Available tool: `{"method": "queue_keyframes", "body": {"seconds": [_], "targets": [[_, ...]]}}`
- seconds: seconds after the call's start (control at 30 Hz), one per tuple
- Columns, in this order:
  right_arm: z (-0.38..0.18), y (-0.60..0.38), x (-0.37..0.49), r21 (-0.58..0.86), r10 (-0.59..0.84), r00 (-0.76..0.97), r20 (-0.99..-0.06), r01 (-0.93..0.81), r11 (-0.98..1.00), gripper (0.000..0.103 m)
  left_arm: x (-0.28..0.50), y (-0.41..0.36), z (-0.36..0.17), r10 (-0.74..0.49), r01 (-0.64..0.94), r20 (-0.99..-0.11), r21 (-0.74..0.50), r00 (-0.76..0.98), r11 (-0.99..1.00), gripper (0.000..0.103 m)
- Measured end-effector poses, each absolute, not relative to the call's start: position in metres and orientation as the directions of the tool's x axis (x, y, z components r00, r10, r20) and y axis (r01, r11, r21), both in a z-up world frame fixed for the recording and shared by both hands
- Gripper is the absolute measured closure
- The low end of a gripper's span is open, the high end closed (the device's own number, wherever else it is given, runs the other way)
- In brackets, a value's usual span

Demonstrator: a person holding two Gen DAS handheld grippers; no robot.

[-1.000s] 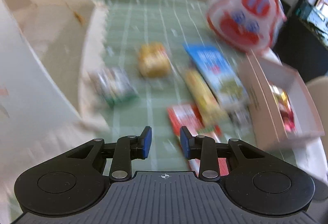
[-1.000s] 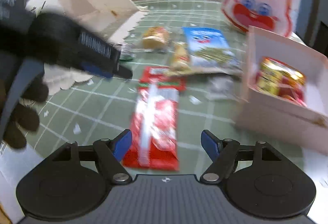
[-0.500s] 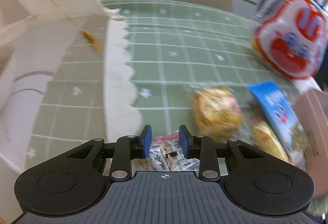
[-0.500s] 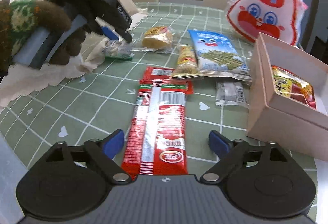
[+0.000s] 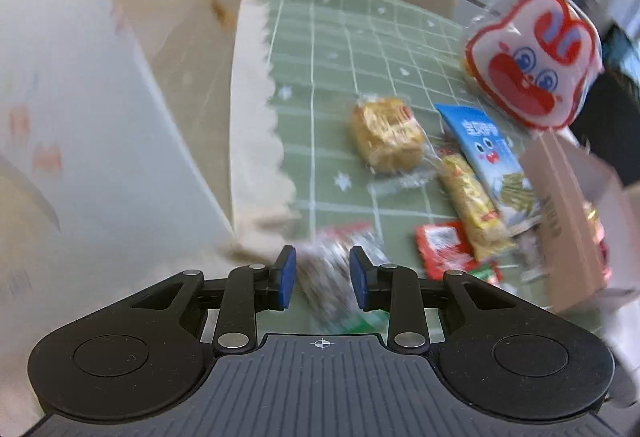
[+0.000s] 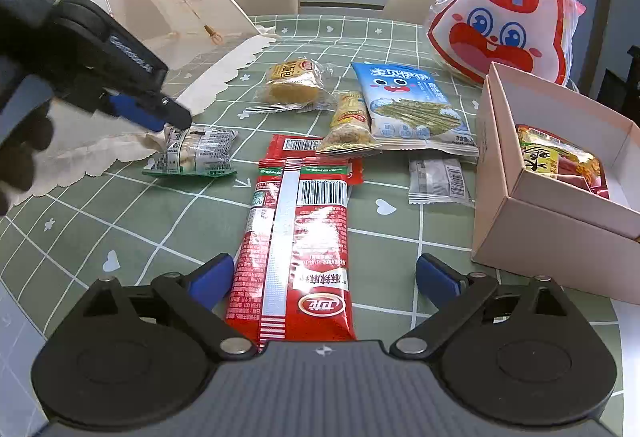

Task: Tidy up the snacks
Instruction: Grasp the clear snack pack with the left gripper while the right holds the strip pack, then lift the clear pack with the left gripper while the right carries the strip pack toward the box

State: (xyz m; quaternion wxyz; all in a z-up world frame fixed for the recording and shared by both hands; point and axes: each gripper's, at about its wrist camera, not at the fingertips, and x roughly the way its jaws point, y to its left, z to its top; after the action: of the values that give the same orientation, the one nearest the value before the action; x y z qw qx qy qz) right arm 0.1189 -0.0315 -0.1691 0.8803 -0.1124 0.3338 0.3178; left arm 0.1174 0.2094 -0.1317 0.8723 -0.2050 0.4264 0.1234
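A long red snack packet [image 6: 296, 249], barcode up, lies on the green checked surface [image 6: 120, 221] between the opening right tongs [image 6: 324, 273], untouched. Only this view shows the left tongs [image 5: 322, 277] straddling a small clear-wrapped snack [image 6: 196, 153]; grip unclear.

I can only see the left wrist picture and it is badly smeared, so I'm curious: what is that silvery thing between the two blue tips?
Observer: The right wrist view shows it sharply. It is a clear snack packet with a green edge, lying flat on the table with the left gripper at its end.
Visitor: What is the other gripper doing?
Observer: The right gripper has its jaws opening, one on either side of a long red packet that lies on the table. Its pads are clear of the packet.
Visitor: Is there anything in the pink box?
Observer: The pink box holds a yellow and red packet.
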Motion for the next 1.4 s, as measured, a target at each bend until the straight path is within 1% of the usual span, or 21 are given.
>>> {"method": "queue_keyframes", "body": {"seconds": [0.07, 0.13, 0.2, 0.37, 0.43, 0.57, 0.73, 0.93, 1.03, 1.1, 1.23, 1.33, 1.37, 1.4], "targets": [[-0.169, -0.032, 0.119, 0.015, 0.485, 0.575, -0.659, -0.635, 0.772, 0.005, 0.122, 0.200, -0.137, 0.027, -0.384, -0.801, -0.256, 0.597, 0.887, 0.069], [-0.169, -0.032, 0.119, 0.015, 0.485, 0.575, -0.659, -0.635, 0.772, 0.005, 0.128, 0.192, -0.140, 0.048, -0.374, -0.798, -0.228, 0.601, 0.899, 0.062], [-0.169, -0.032, 0.119, 0.014, 0.485, 0.575, -0.659, -0.635, 0.772, 0.005, 0.136, 0.187, -0.141, 0.046, -0.354, -0.799, -0.213, 0.600, 0.911, 0.061], [-0.169, -0.032, 0.119, 0.014, 0.485, 0.575, -0.659, -0.635, 0.772, 0.005, 0.159, 0.167, -0.142, 0.076, -0.273, -0.813, -0.104, 0.577, 0.956, 0.052], [-0.169, -0.031, 0.119, 0.014, 0.485, 0.575, -0.659, -0.635, 0.772, 0.005, 0.165, 0.162, -0.144, 0.094, -0.260, -0.817, -0.071, 0.570, 0.963, 0.046], [-0.169, -0.032, 0.119, 0.014, 0.485, 0.574, -0.660, -0.636, 0.772, 0.005, 0.173, 0.158, -0.147, 0.112, -0.244, -0.814, -0.038, 0.570, 0.969, 0.044], [-0.169, -0.031, 0.119, 0.014, 0.485, 0.574, -0.660, -0.636, 0.772, 0.004, 0.176, 0.162, -0.149, 0.104, -0.249, -0.819, -0.048, 0.564, 0.967, 0.039], [-0.169, -0.031, 0.119, 0.014, 0.484, 0.574, -0.660, -0.635, 0.772, 0.003, 0.176, 0.166, -0.150, 0.088, -0.246, -0.815, -0.068, 0.572, 0.967, 0.039], [-0.170, -0.030, 0.119, 0.015, 0.487, 0.567, -0.664, -0.641, 0.767, 0.000, 0.174, 0.169, -0.151, 0.064, -0.228, -0.810, -0.087, 0.583, 0.970, 0.039], [-0.170, -0.029, 0.119, 0.014, 0.487, 0.558, -0.671, -0.648, 0.762, 0.000, 0.172, 0.172, -0.151, 0.042, -0.203, -0.808, -0.097, 0.588, 0.974, 0.039], [-0.170, -0.029, 0.118, 0.014, 0.489, 0.550, -0.677, -0.655, 0.756, 0.000, 0.169, 0.170, -0.150, 0.044, -0.174, -0.817, -0.069, 0.575, 0.982, 0.039], [-0.170, -0.029, 0.120, 0.012, 0.488, 0.551, -0.677, -0.655, 0.756, 0.000, 0.174, 0.158, -0.153, 0.070, -0.104, -0.823, 0.013, 0.564, 0.995, 0.033], [-0.170, -0.029, 0.120, 0.012, 0.488, 0.550, -0.677, -0.655, 0.755, 0.000, 0.174, 0.156, -0.154, 0.067, -0.078, -0.818, 0.027, 0.571, 0.997, 0.033], [-0.170, -0.029, 0.120, 0.012, 0.489, 0.550, -0.677, -0.656, 0.755, 0.000, 0.173, 0.158, -0.154, 0.051, -0.074, -0.819, 0.011, 0.572, 0.997, 0.033]]}}
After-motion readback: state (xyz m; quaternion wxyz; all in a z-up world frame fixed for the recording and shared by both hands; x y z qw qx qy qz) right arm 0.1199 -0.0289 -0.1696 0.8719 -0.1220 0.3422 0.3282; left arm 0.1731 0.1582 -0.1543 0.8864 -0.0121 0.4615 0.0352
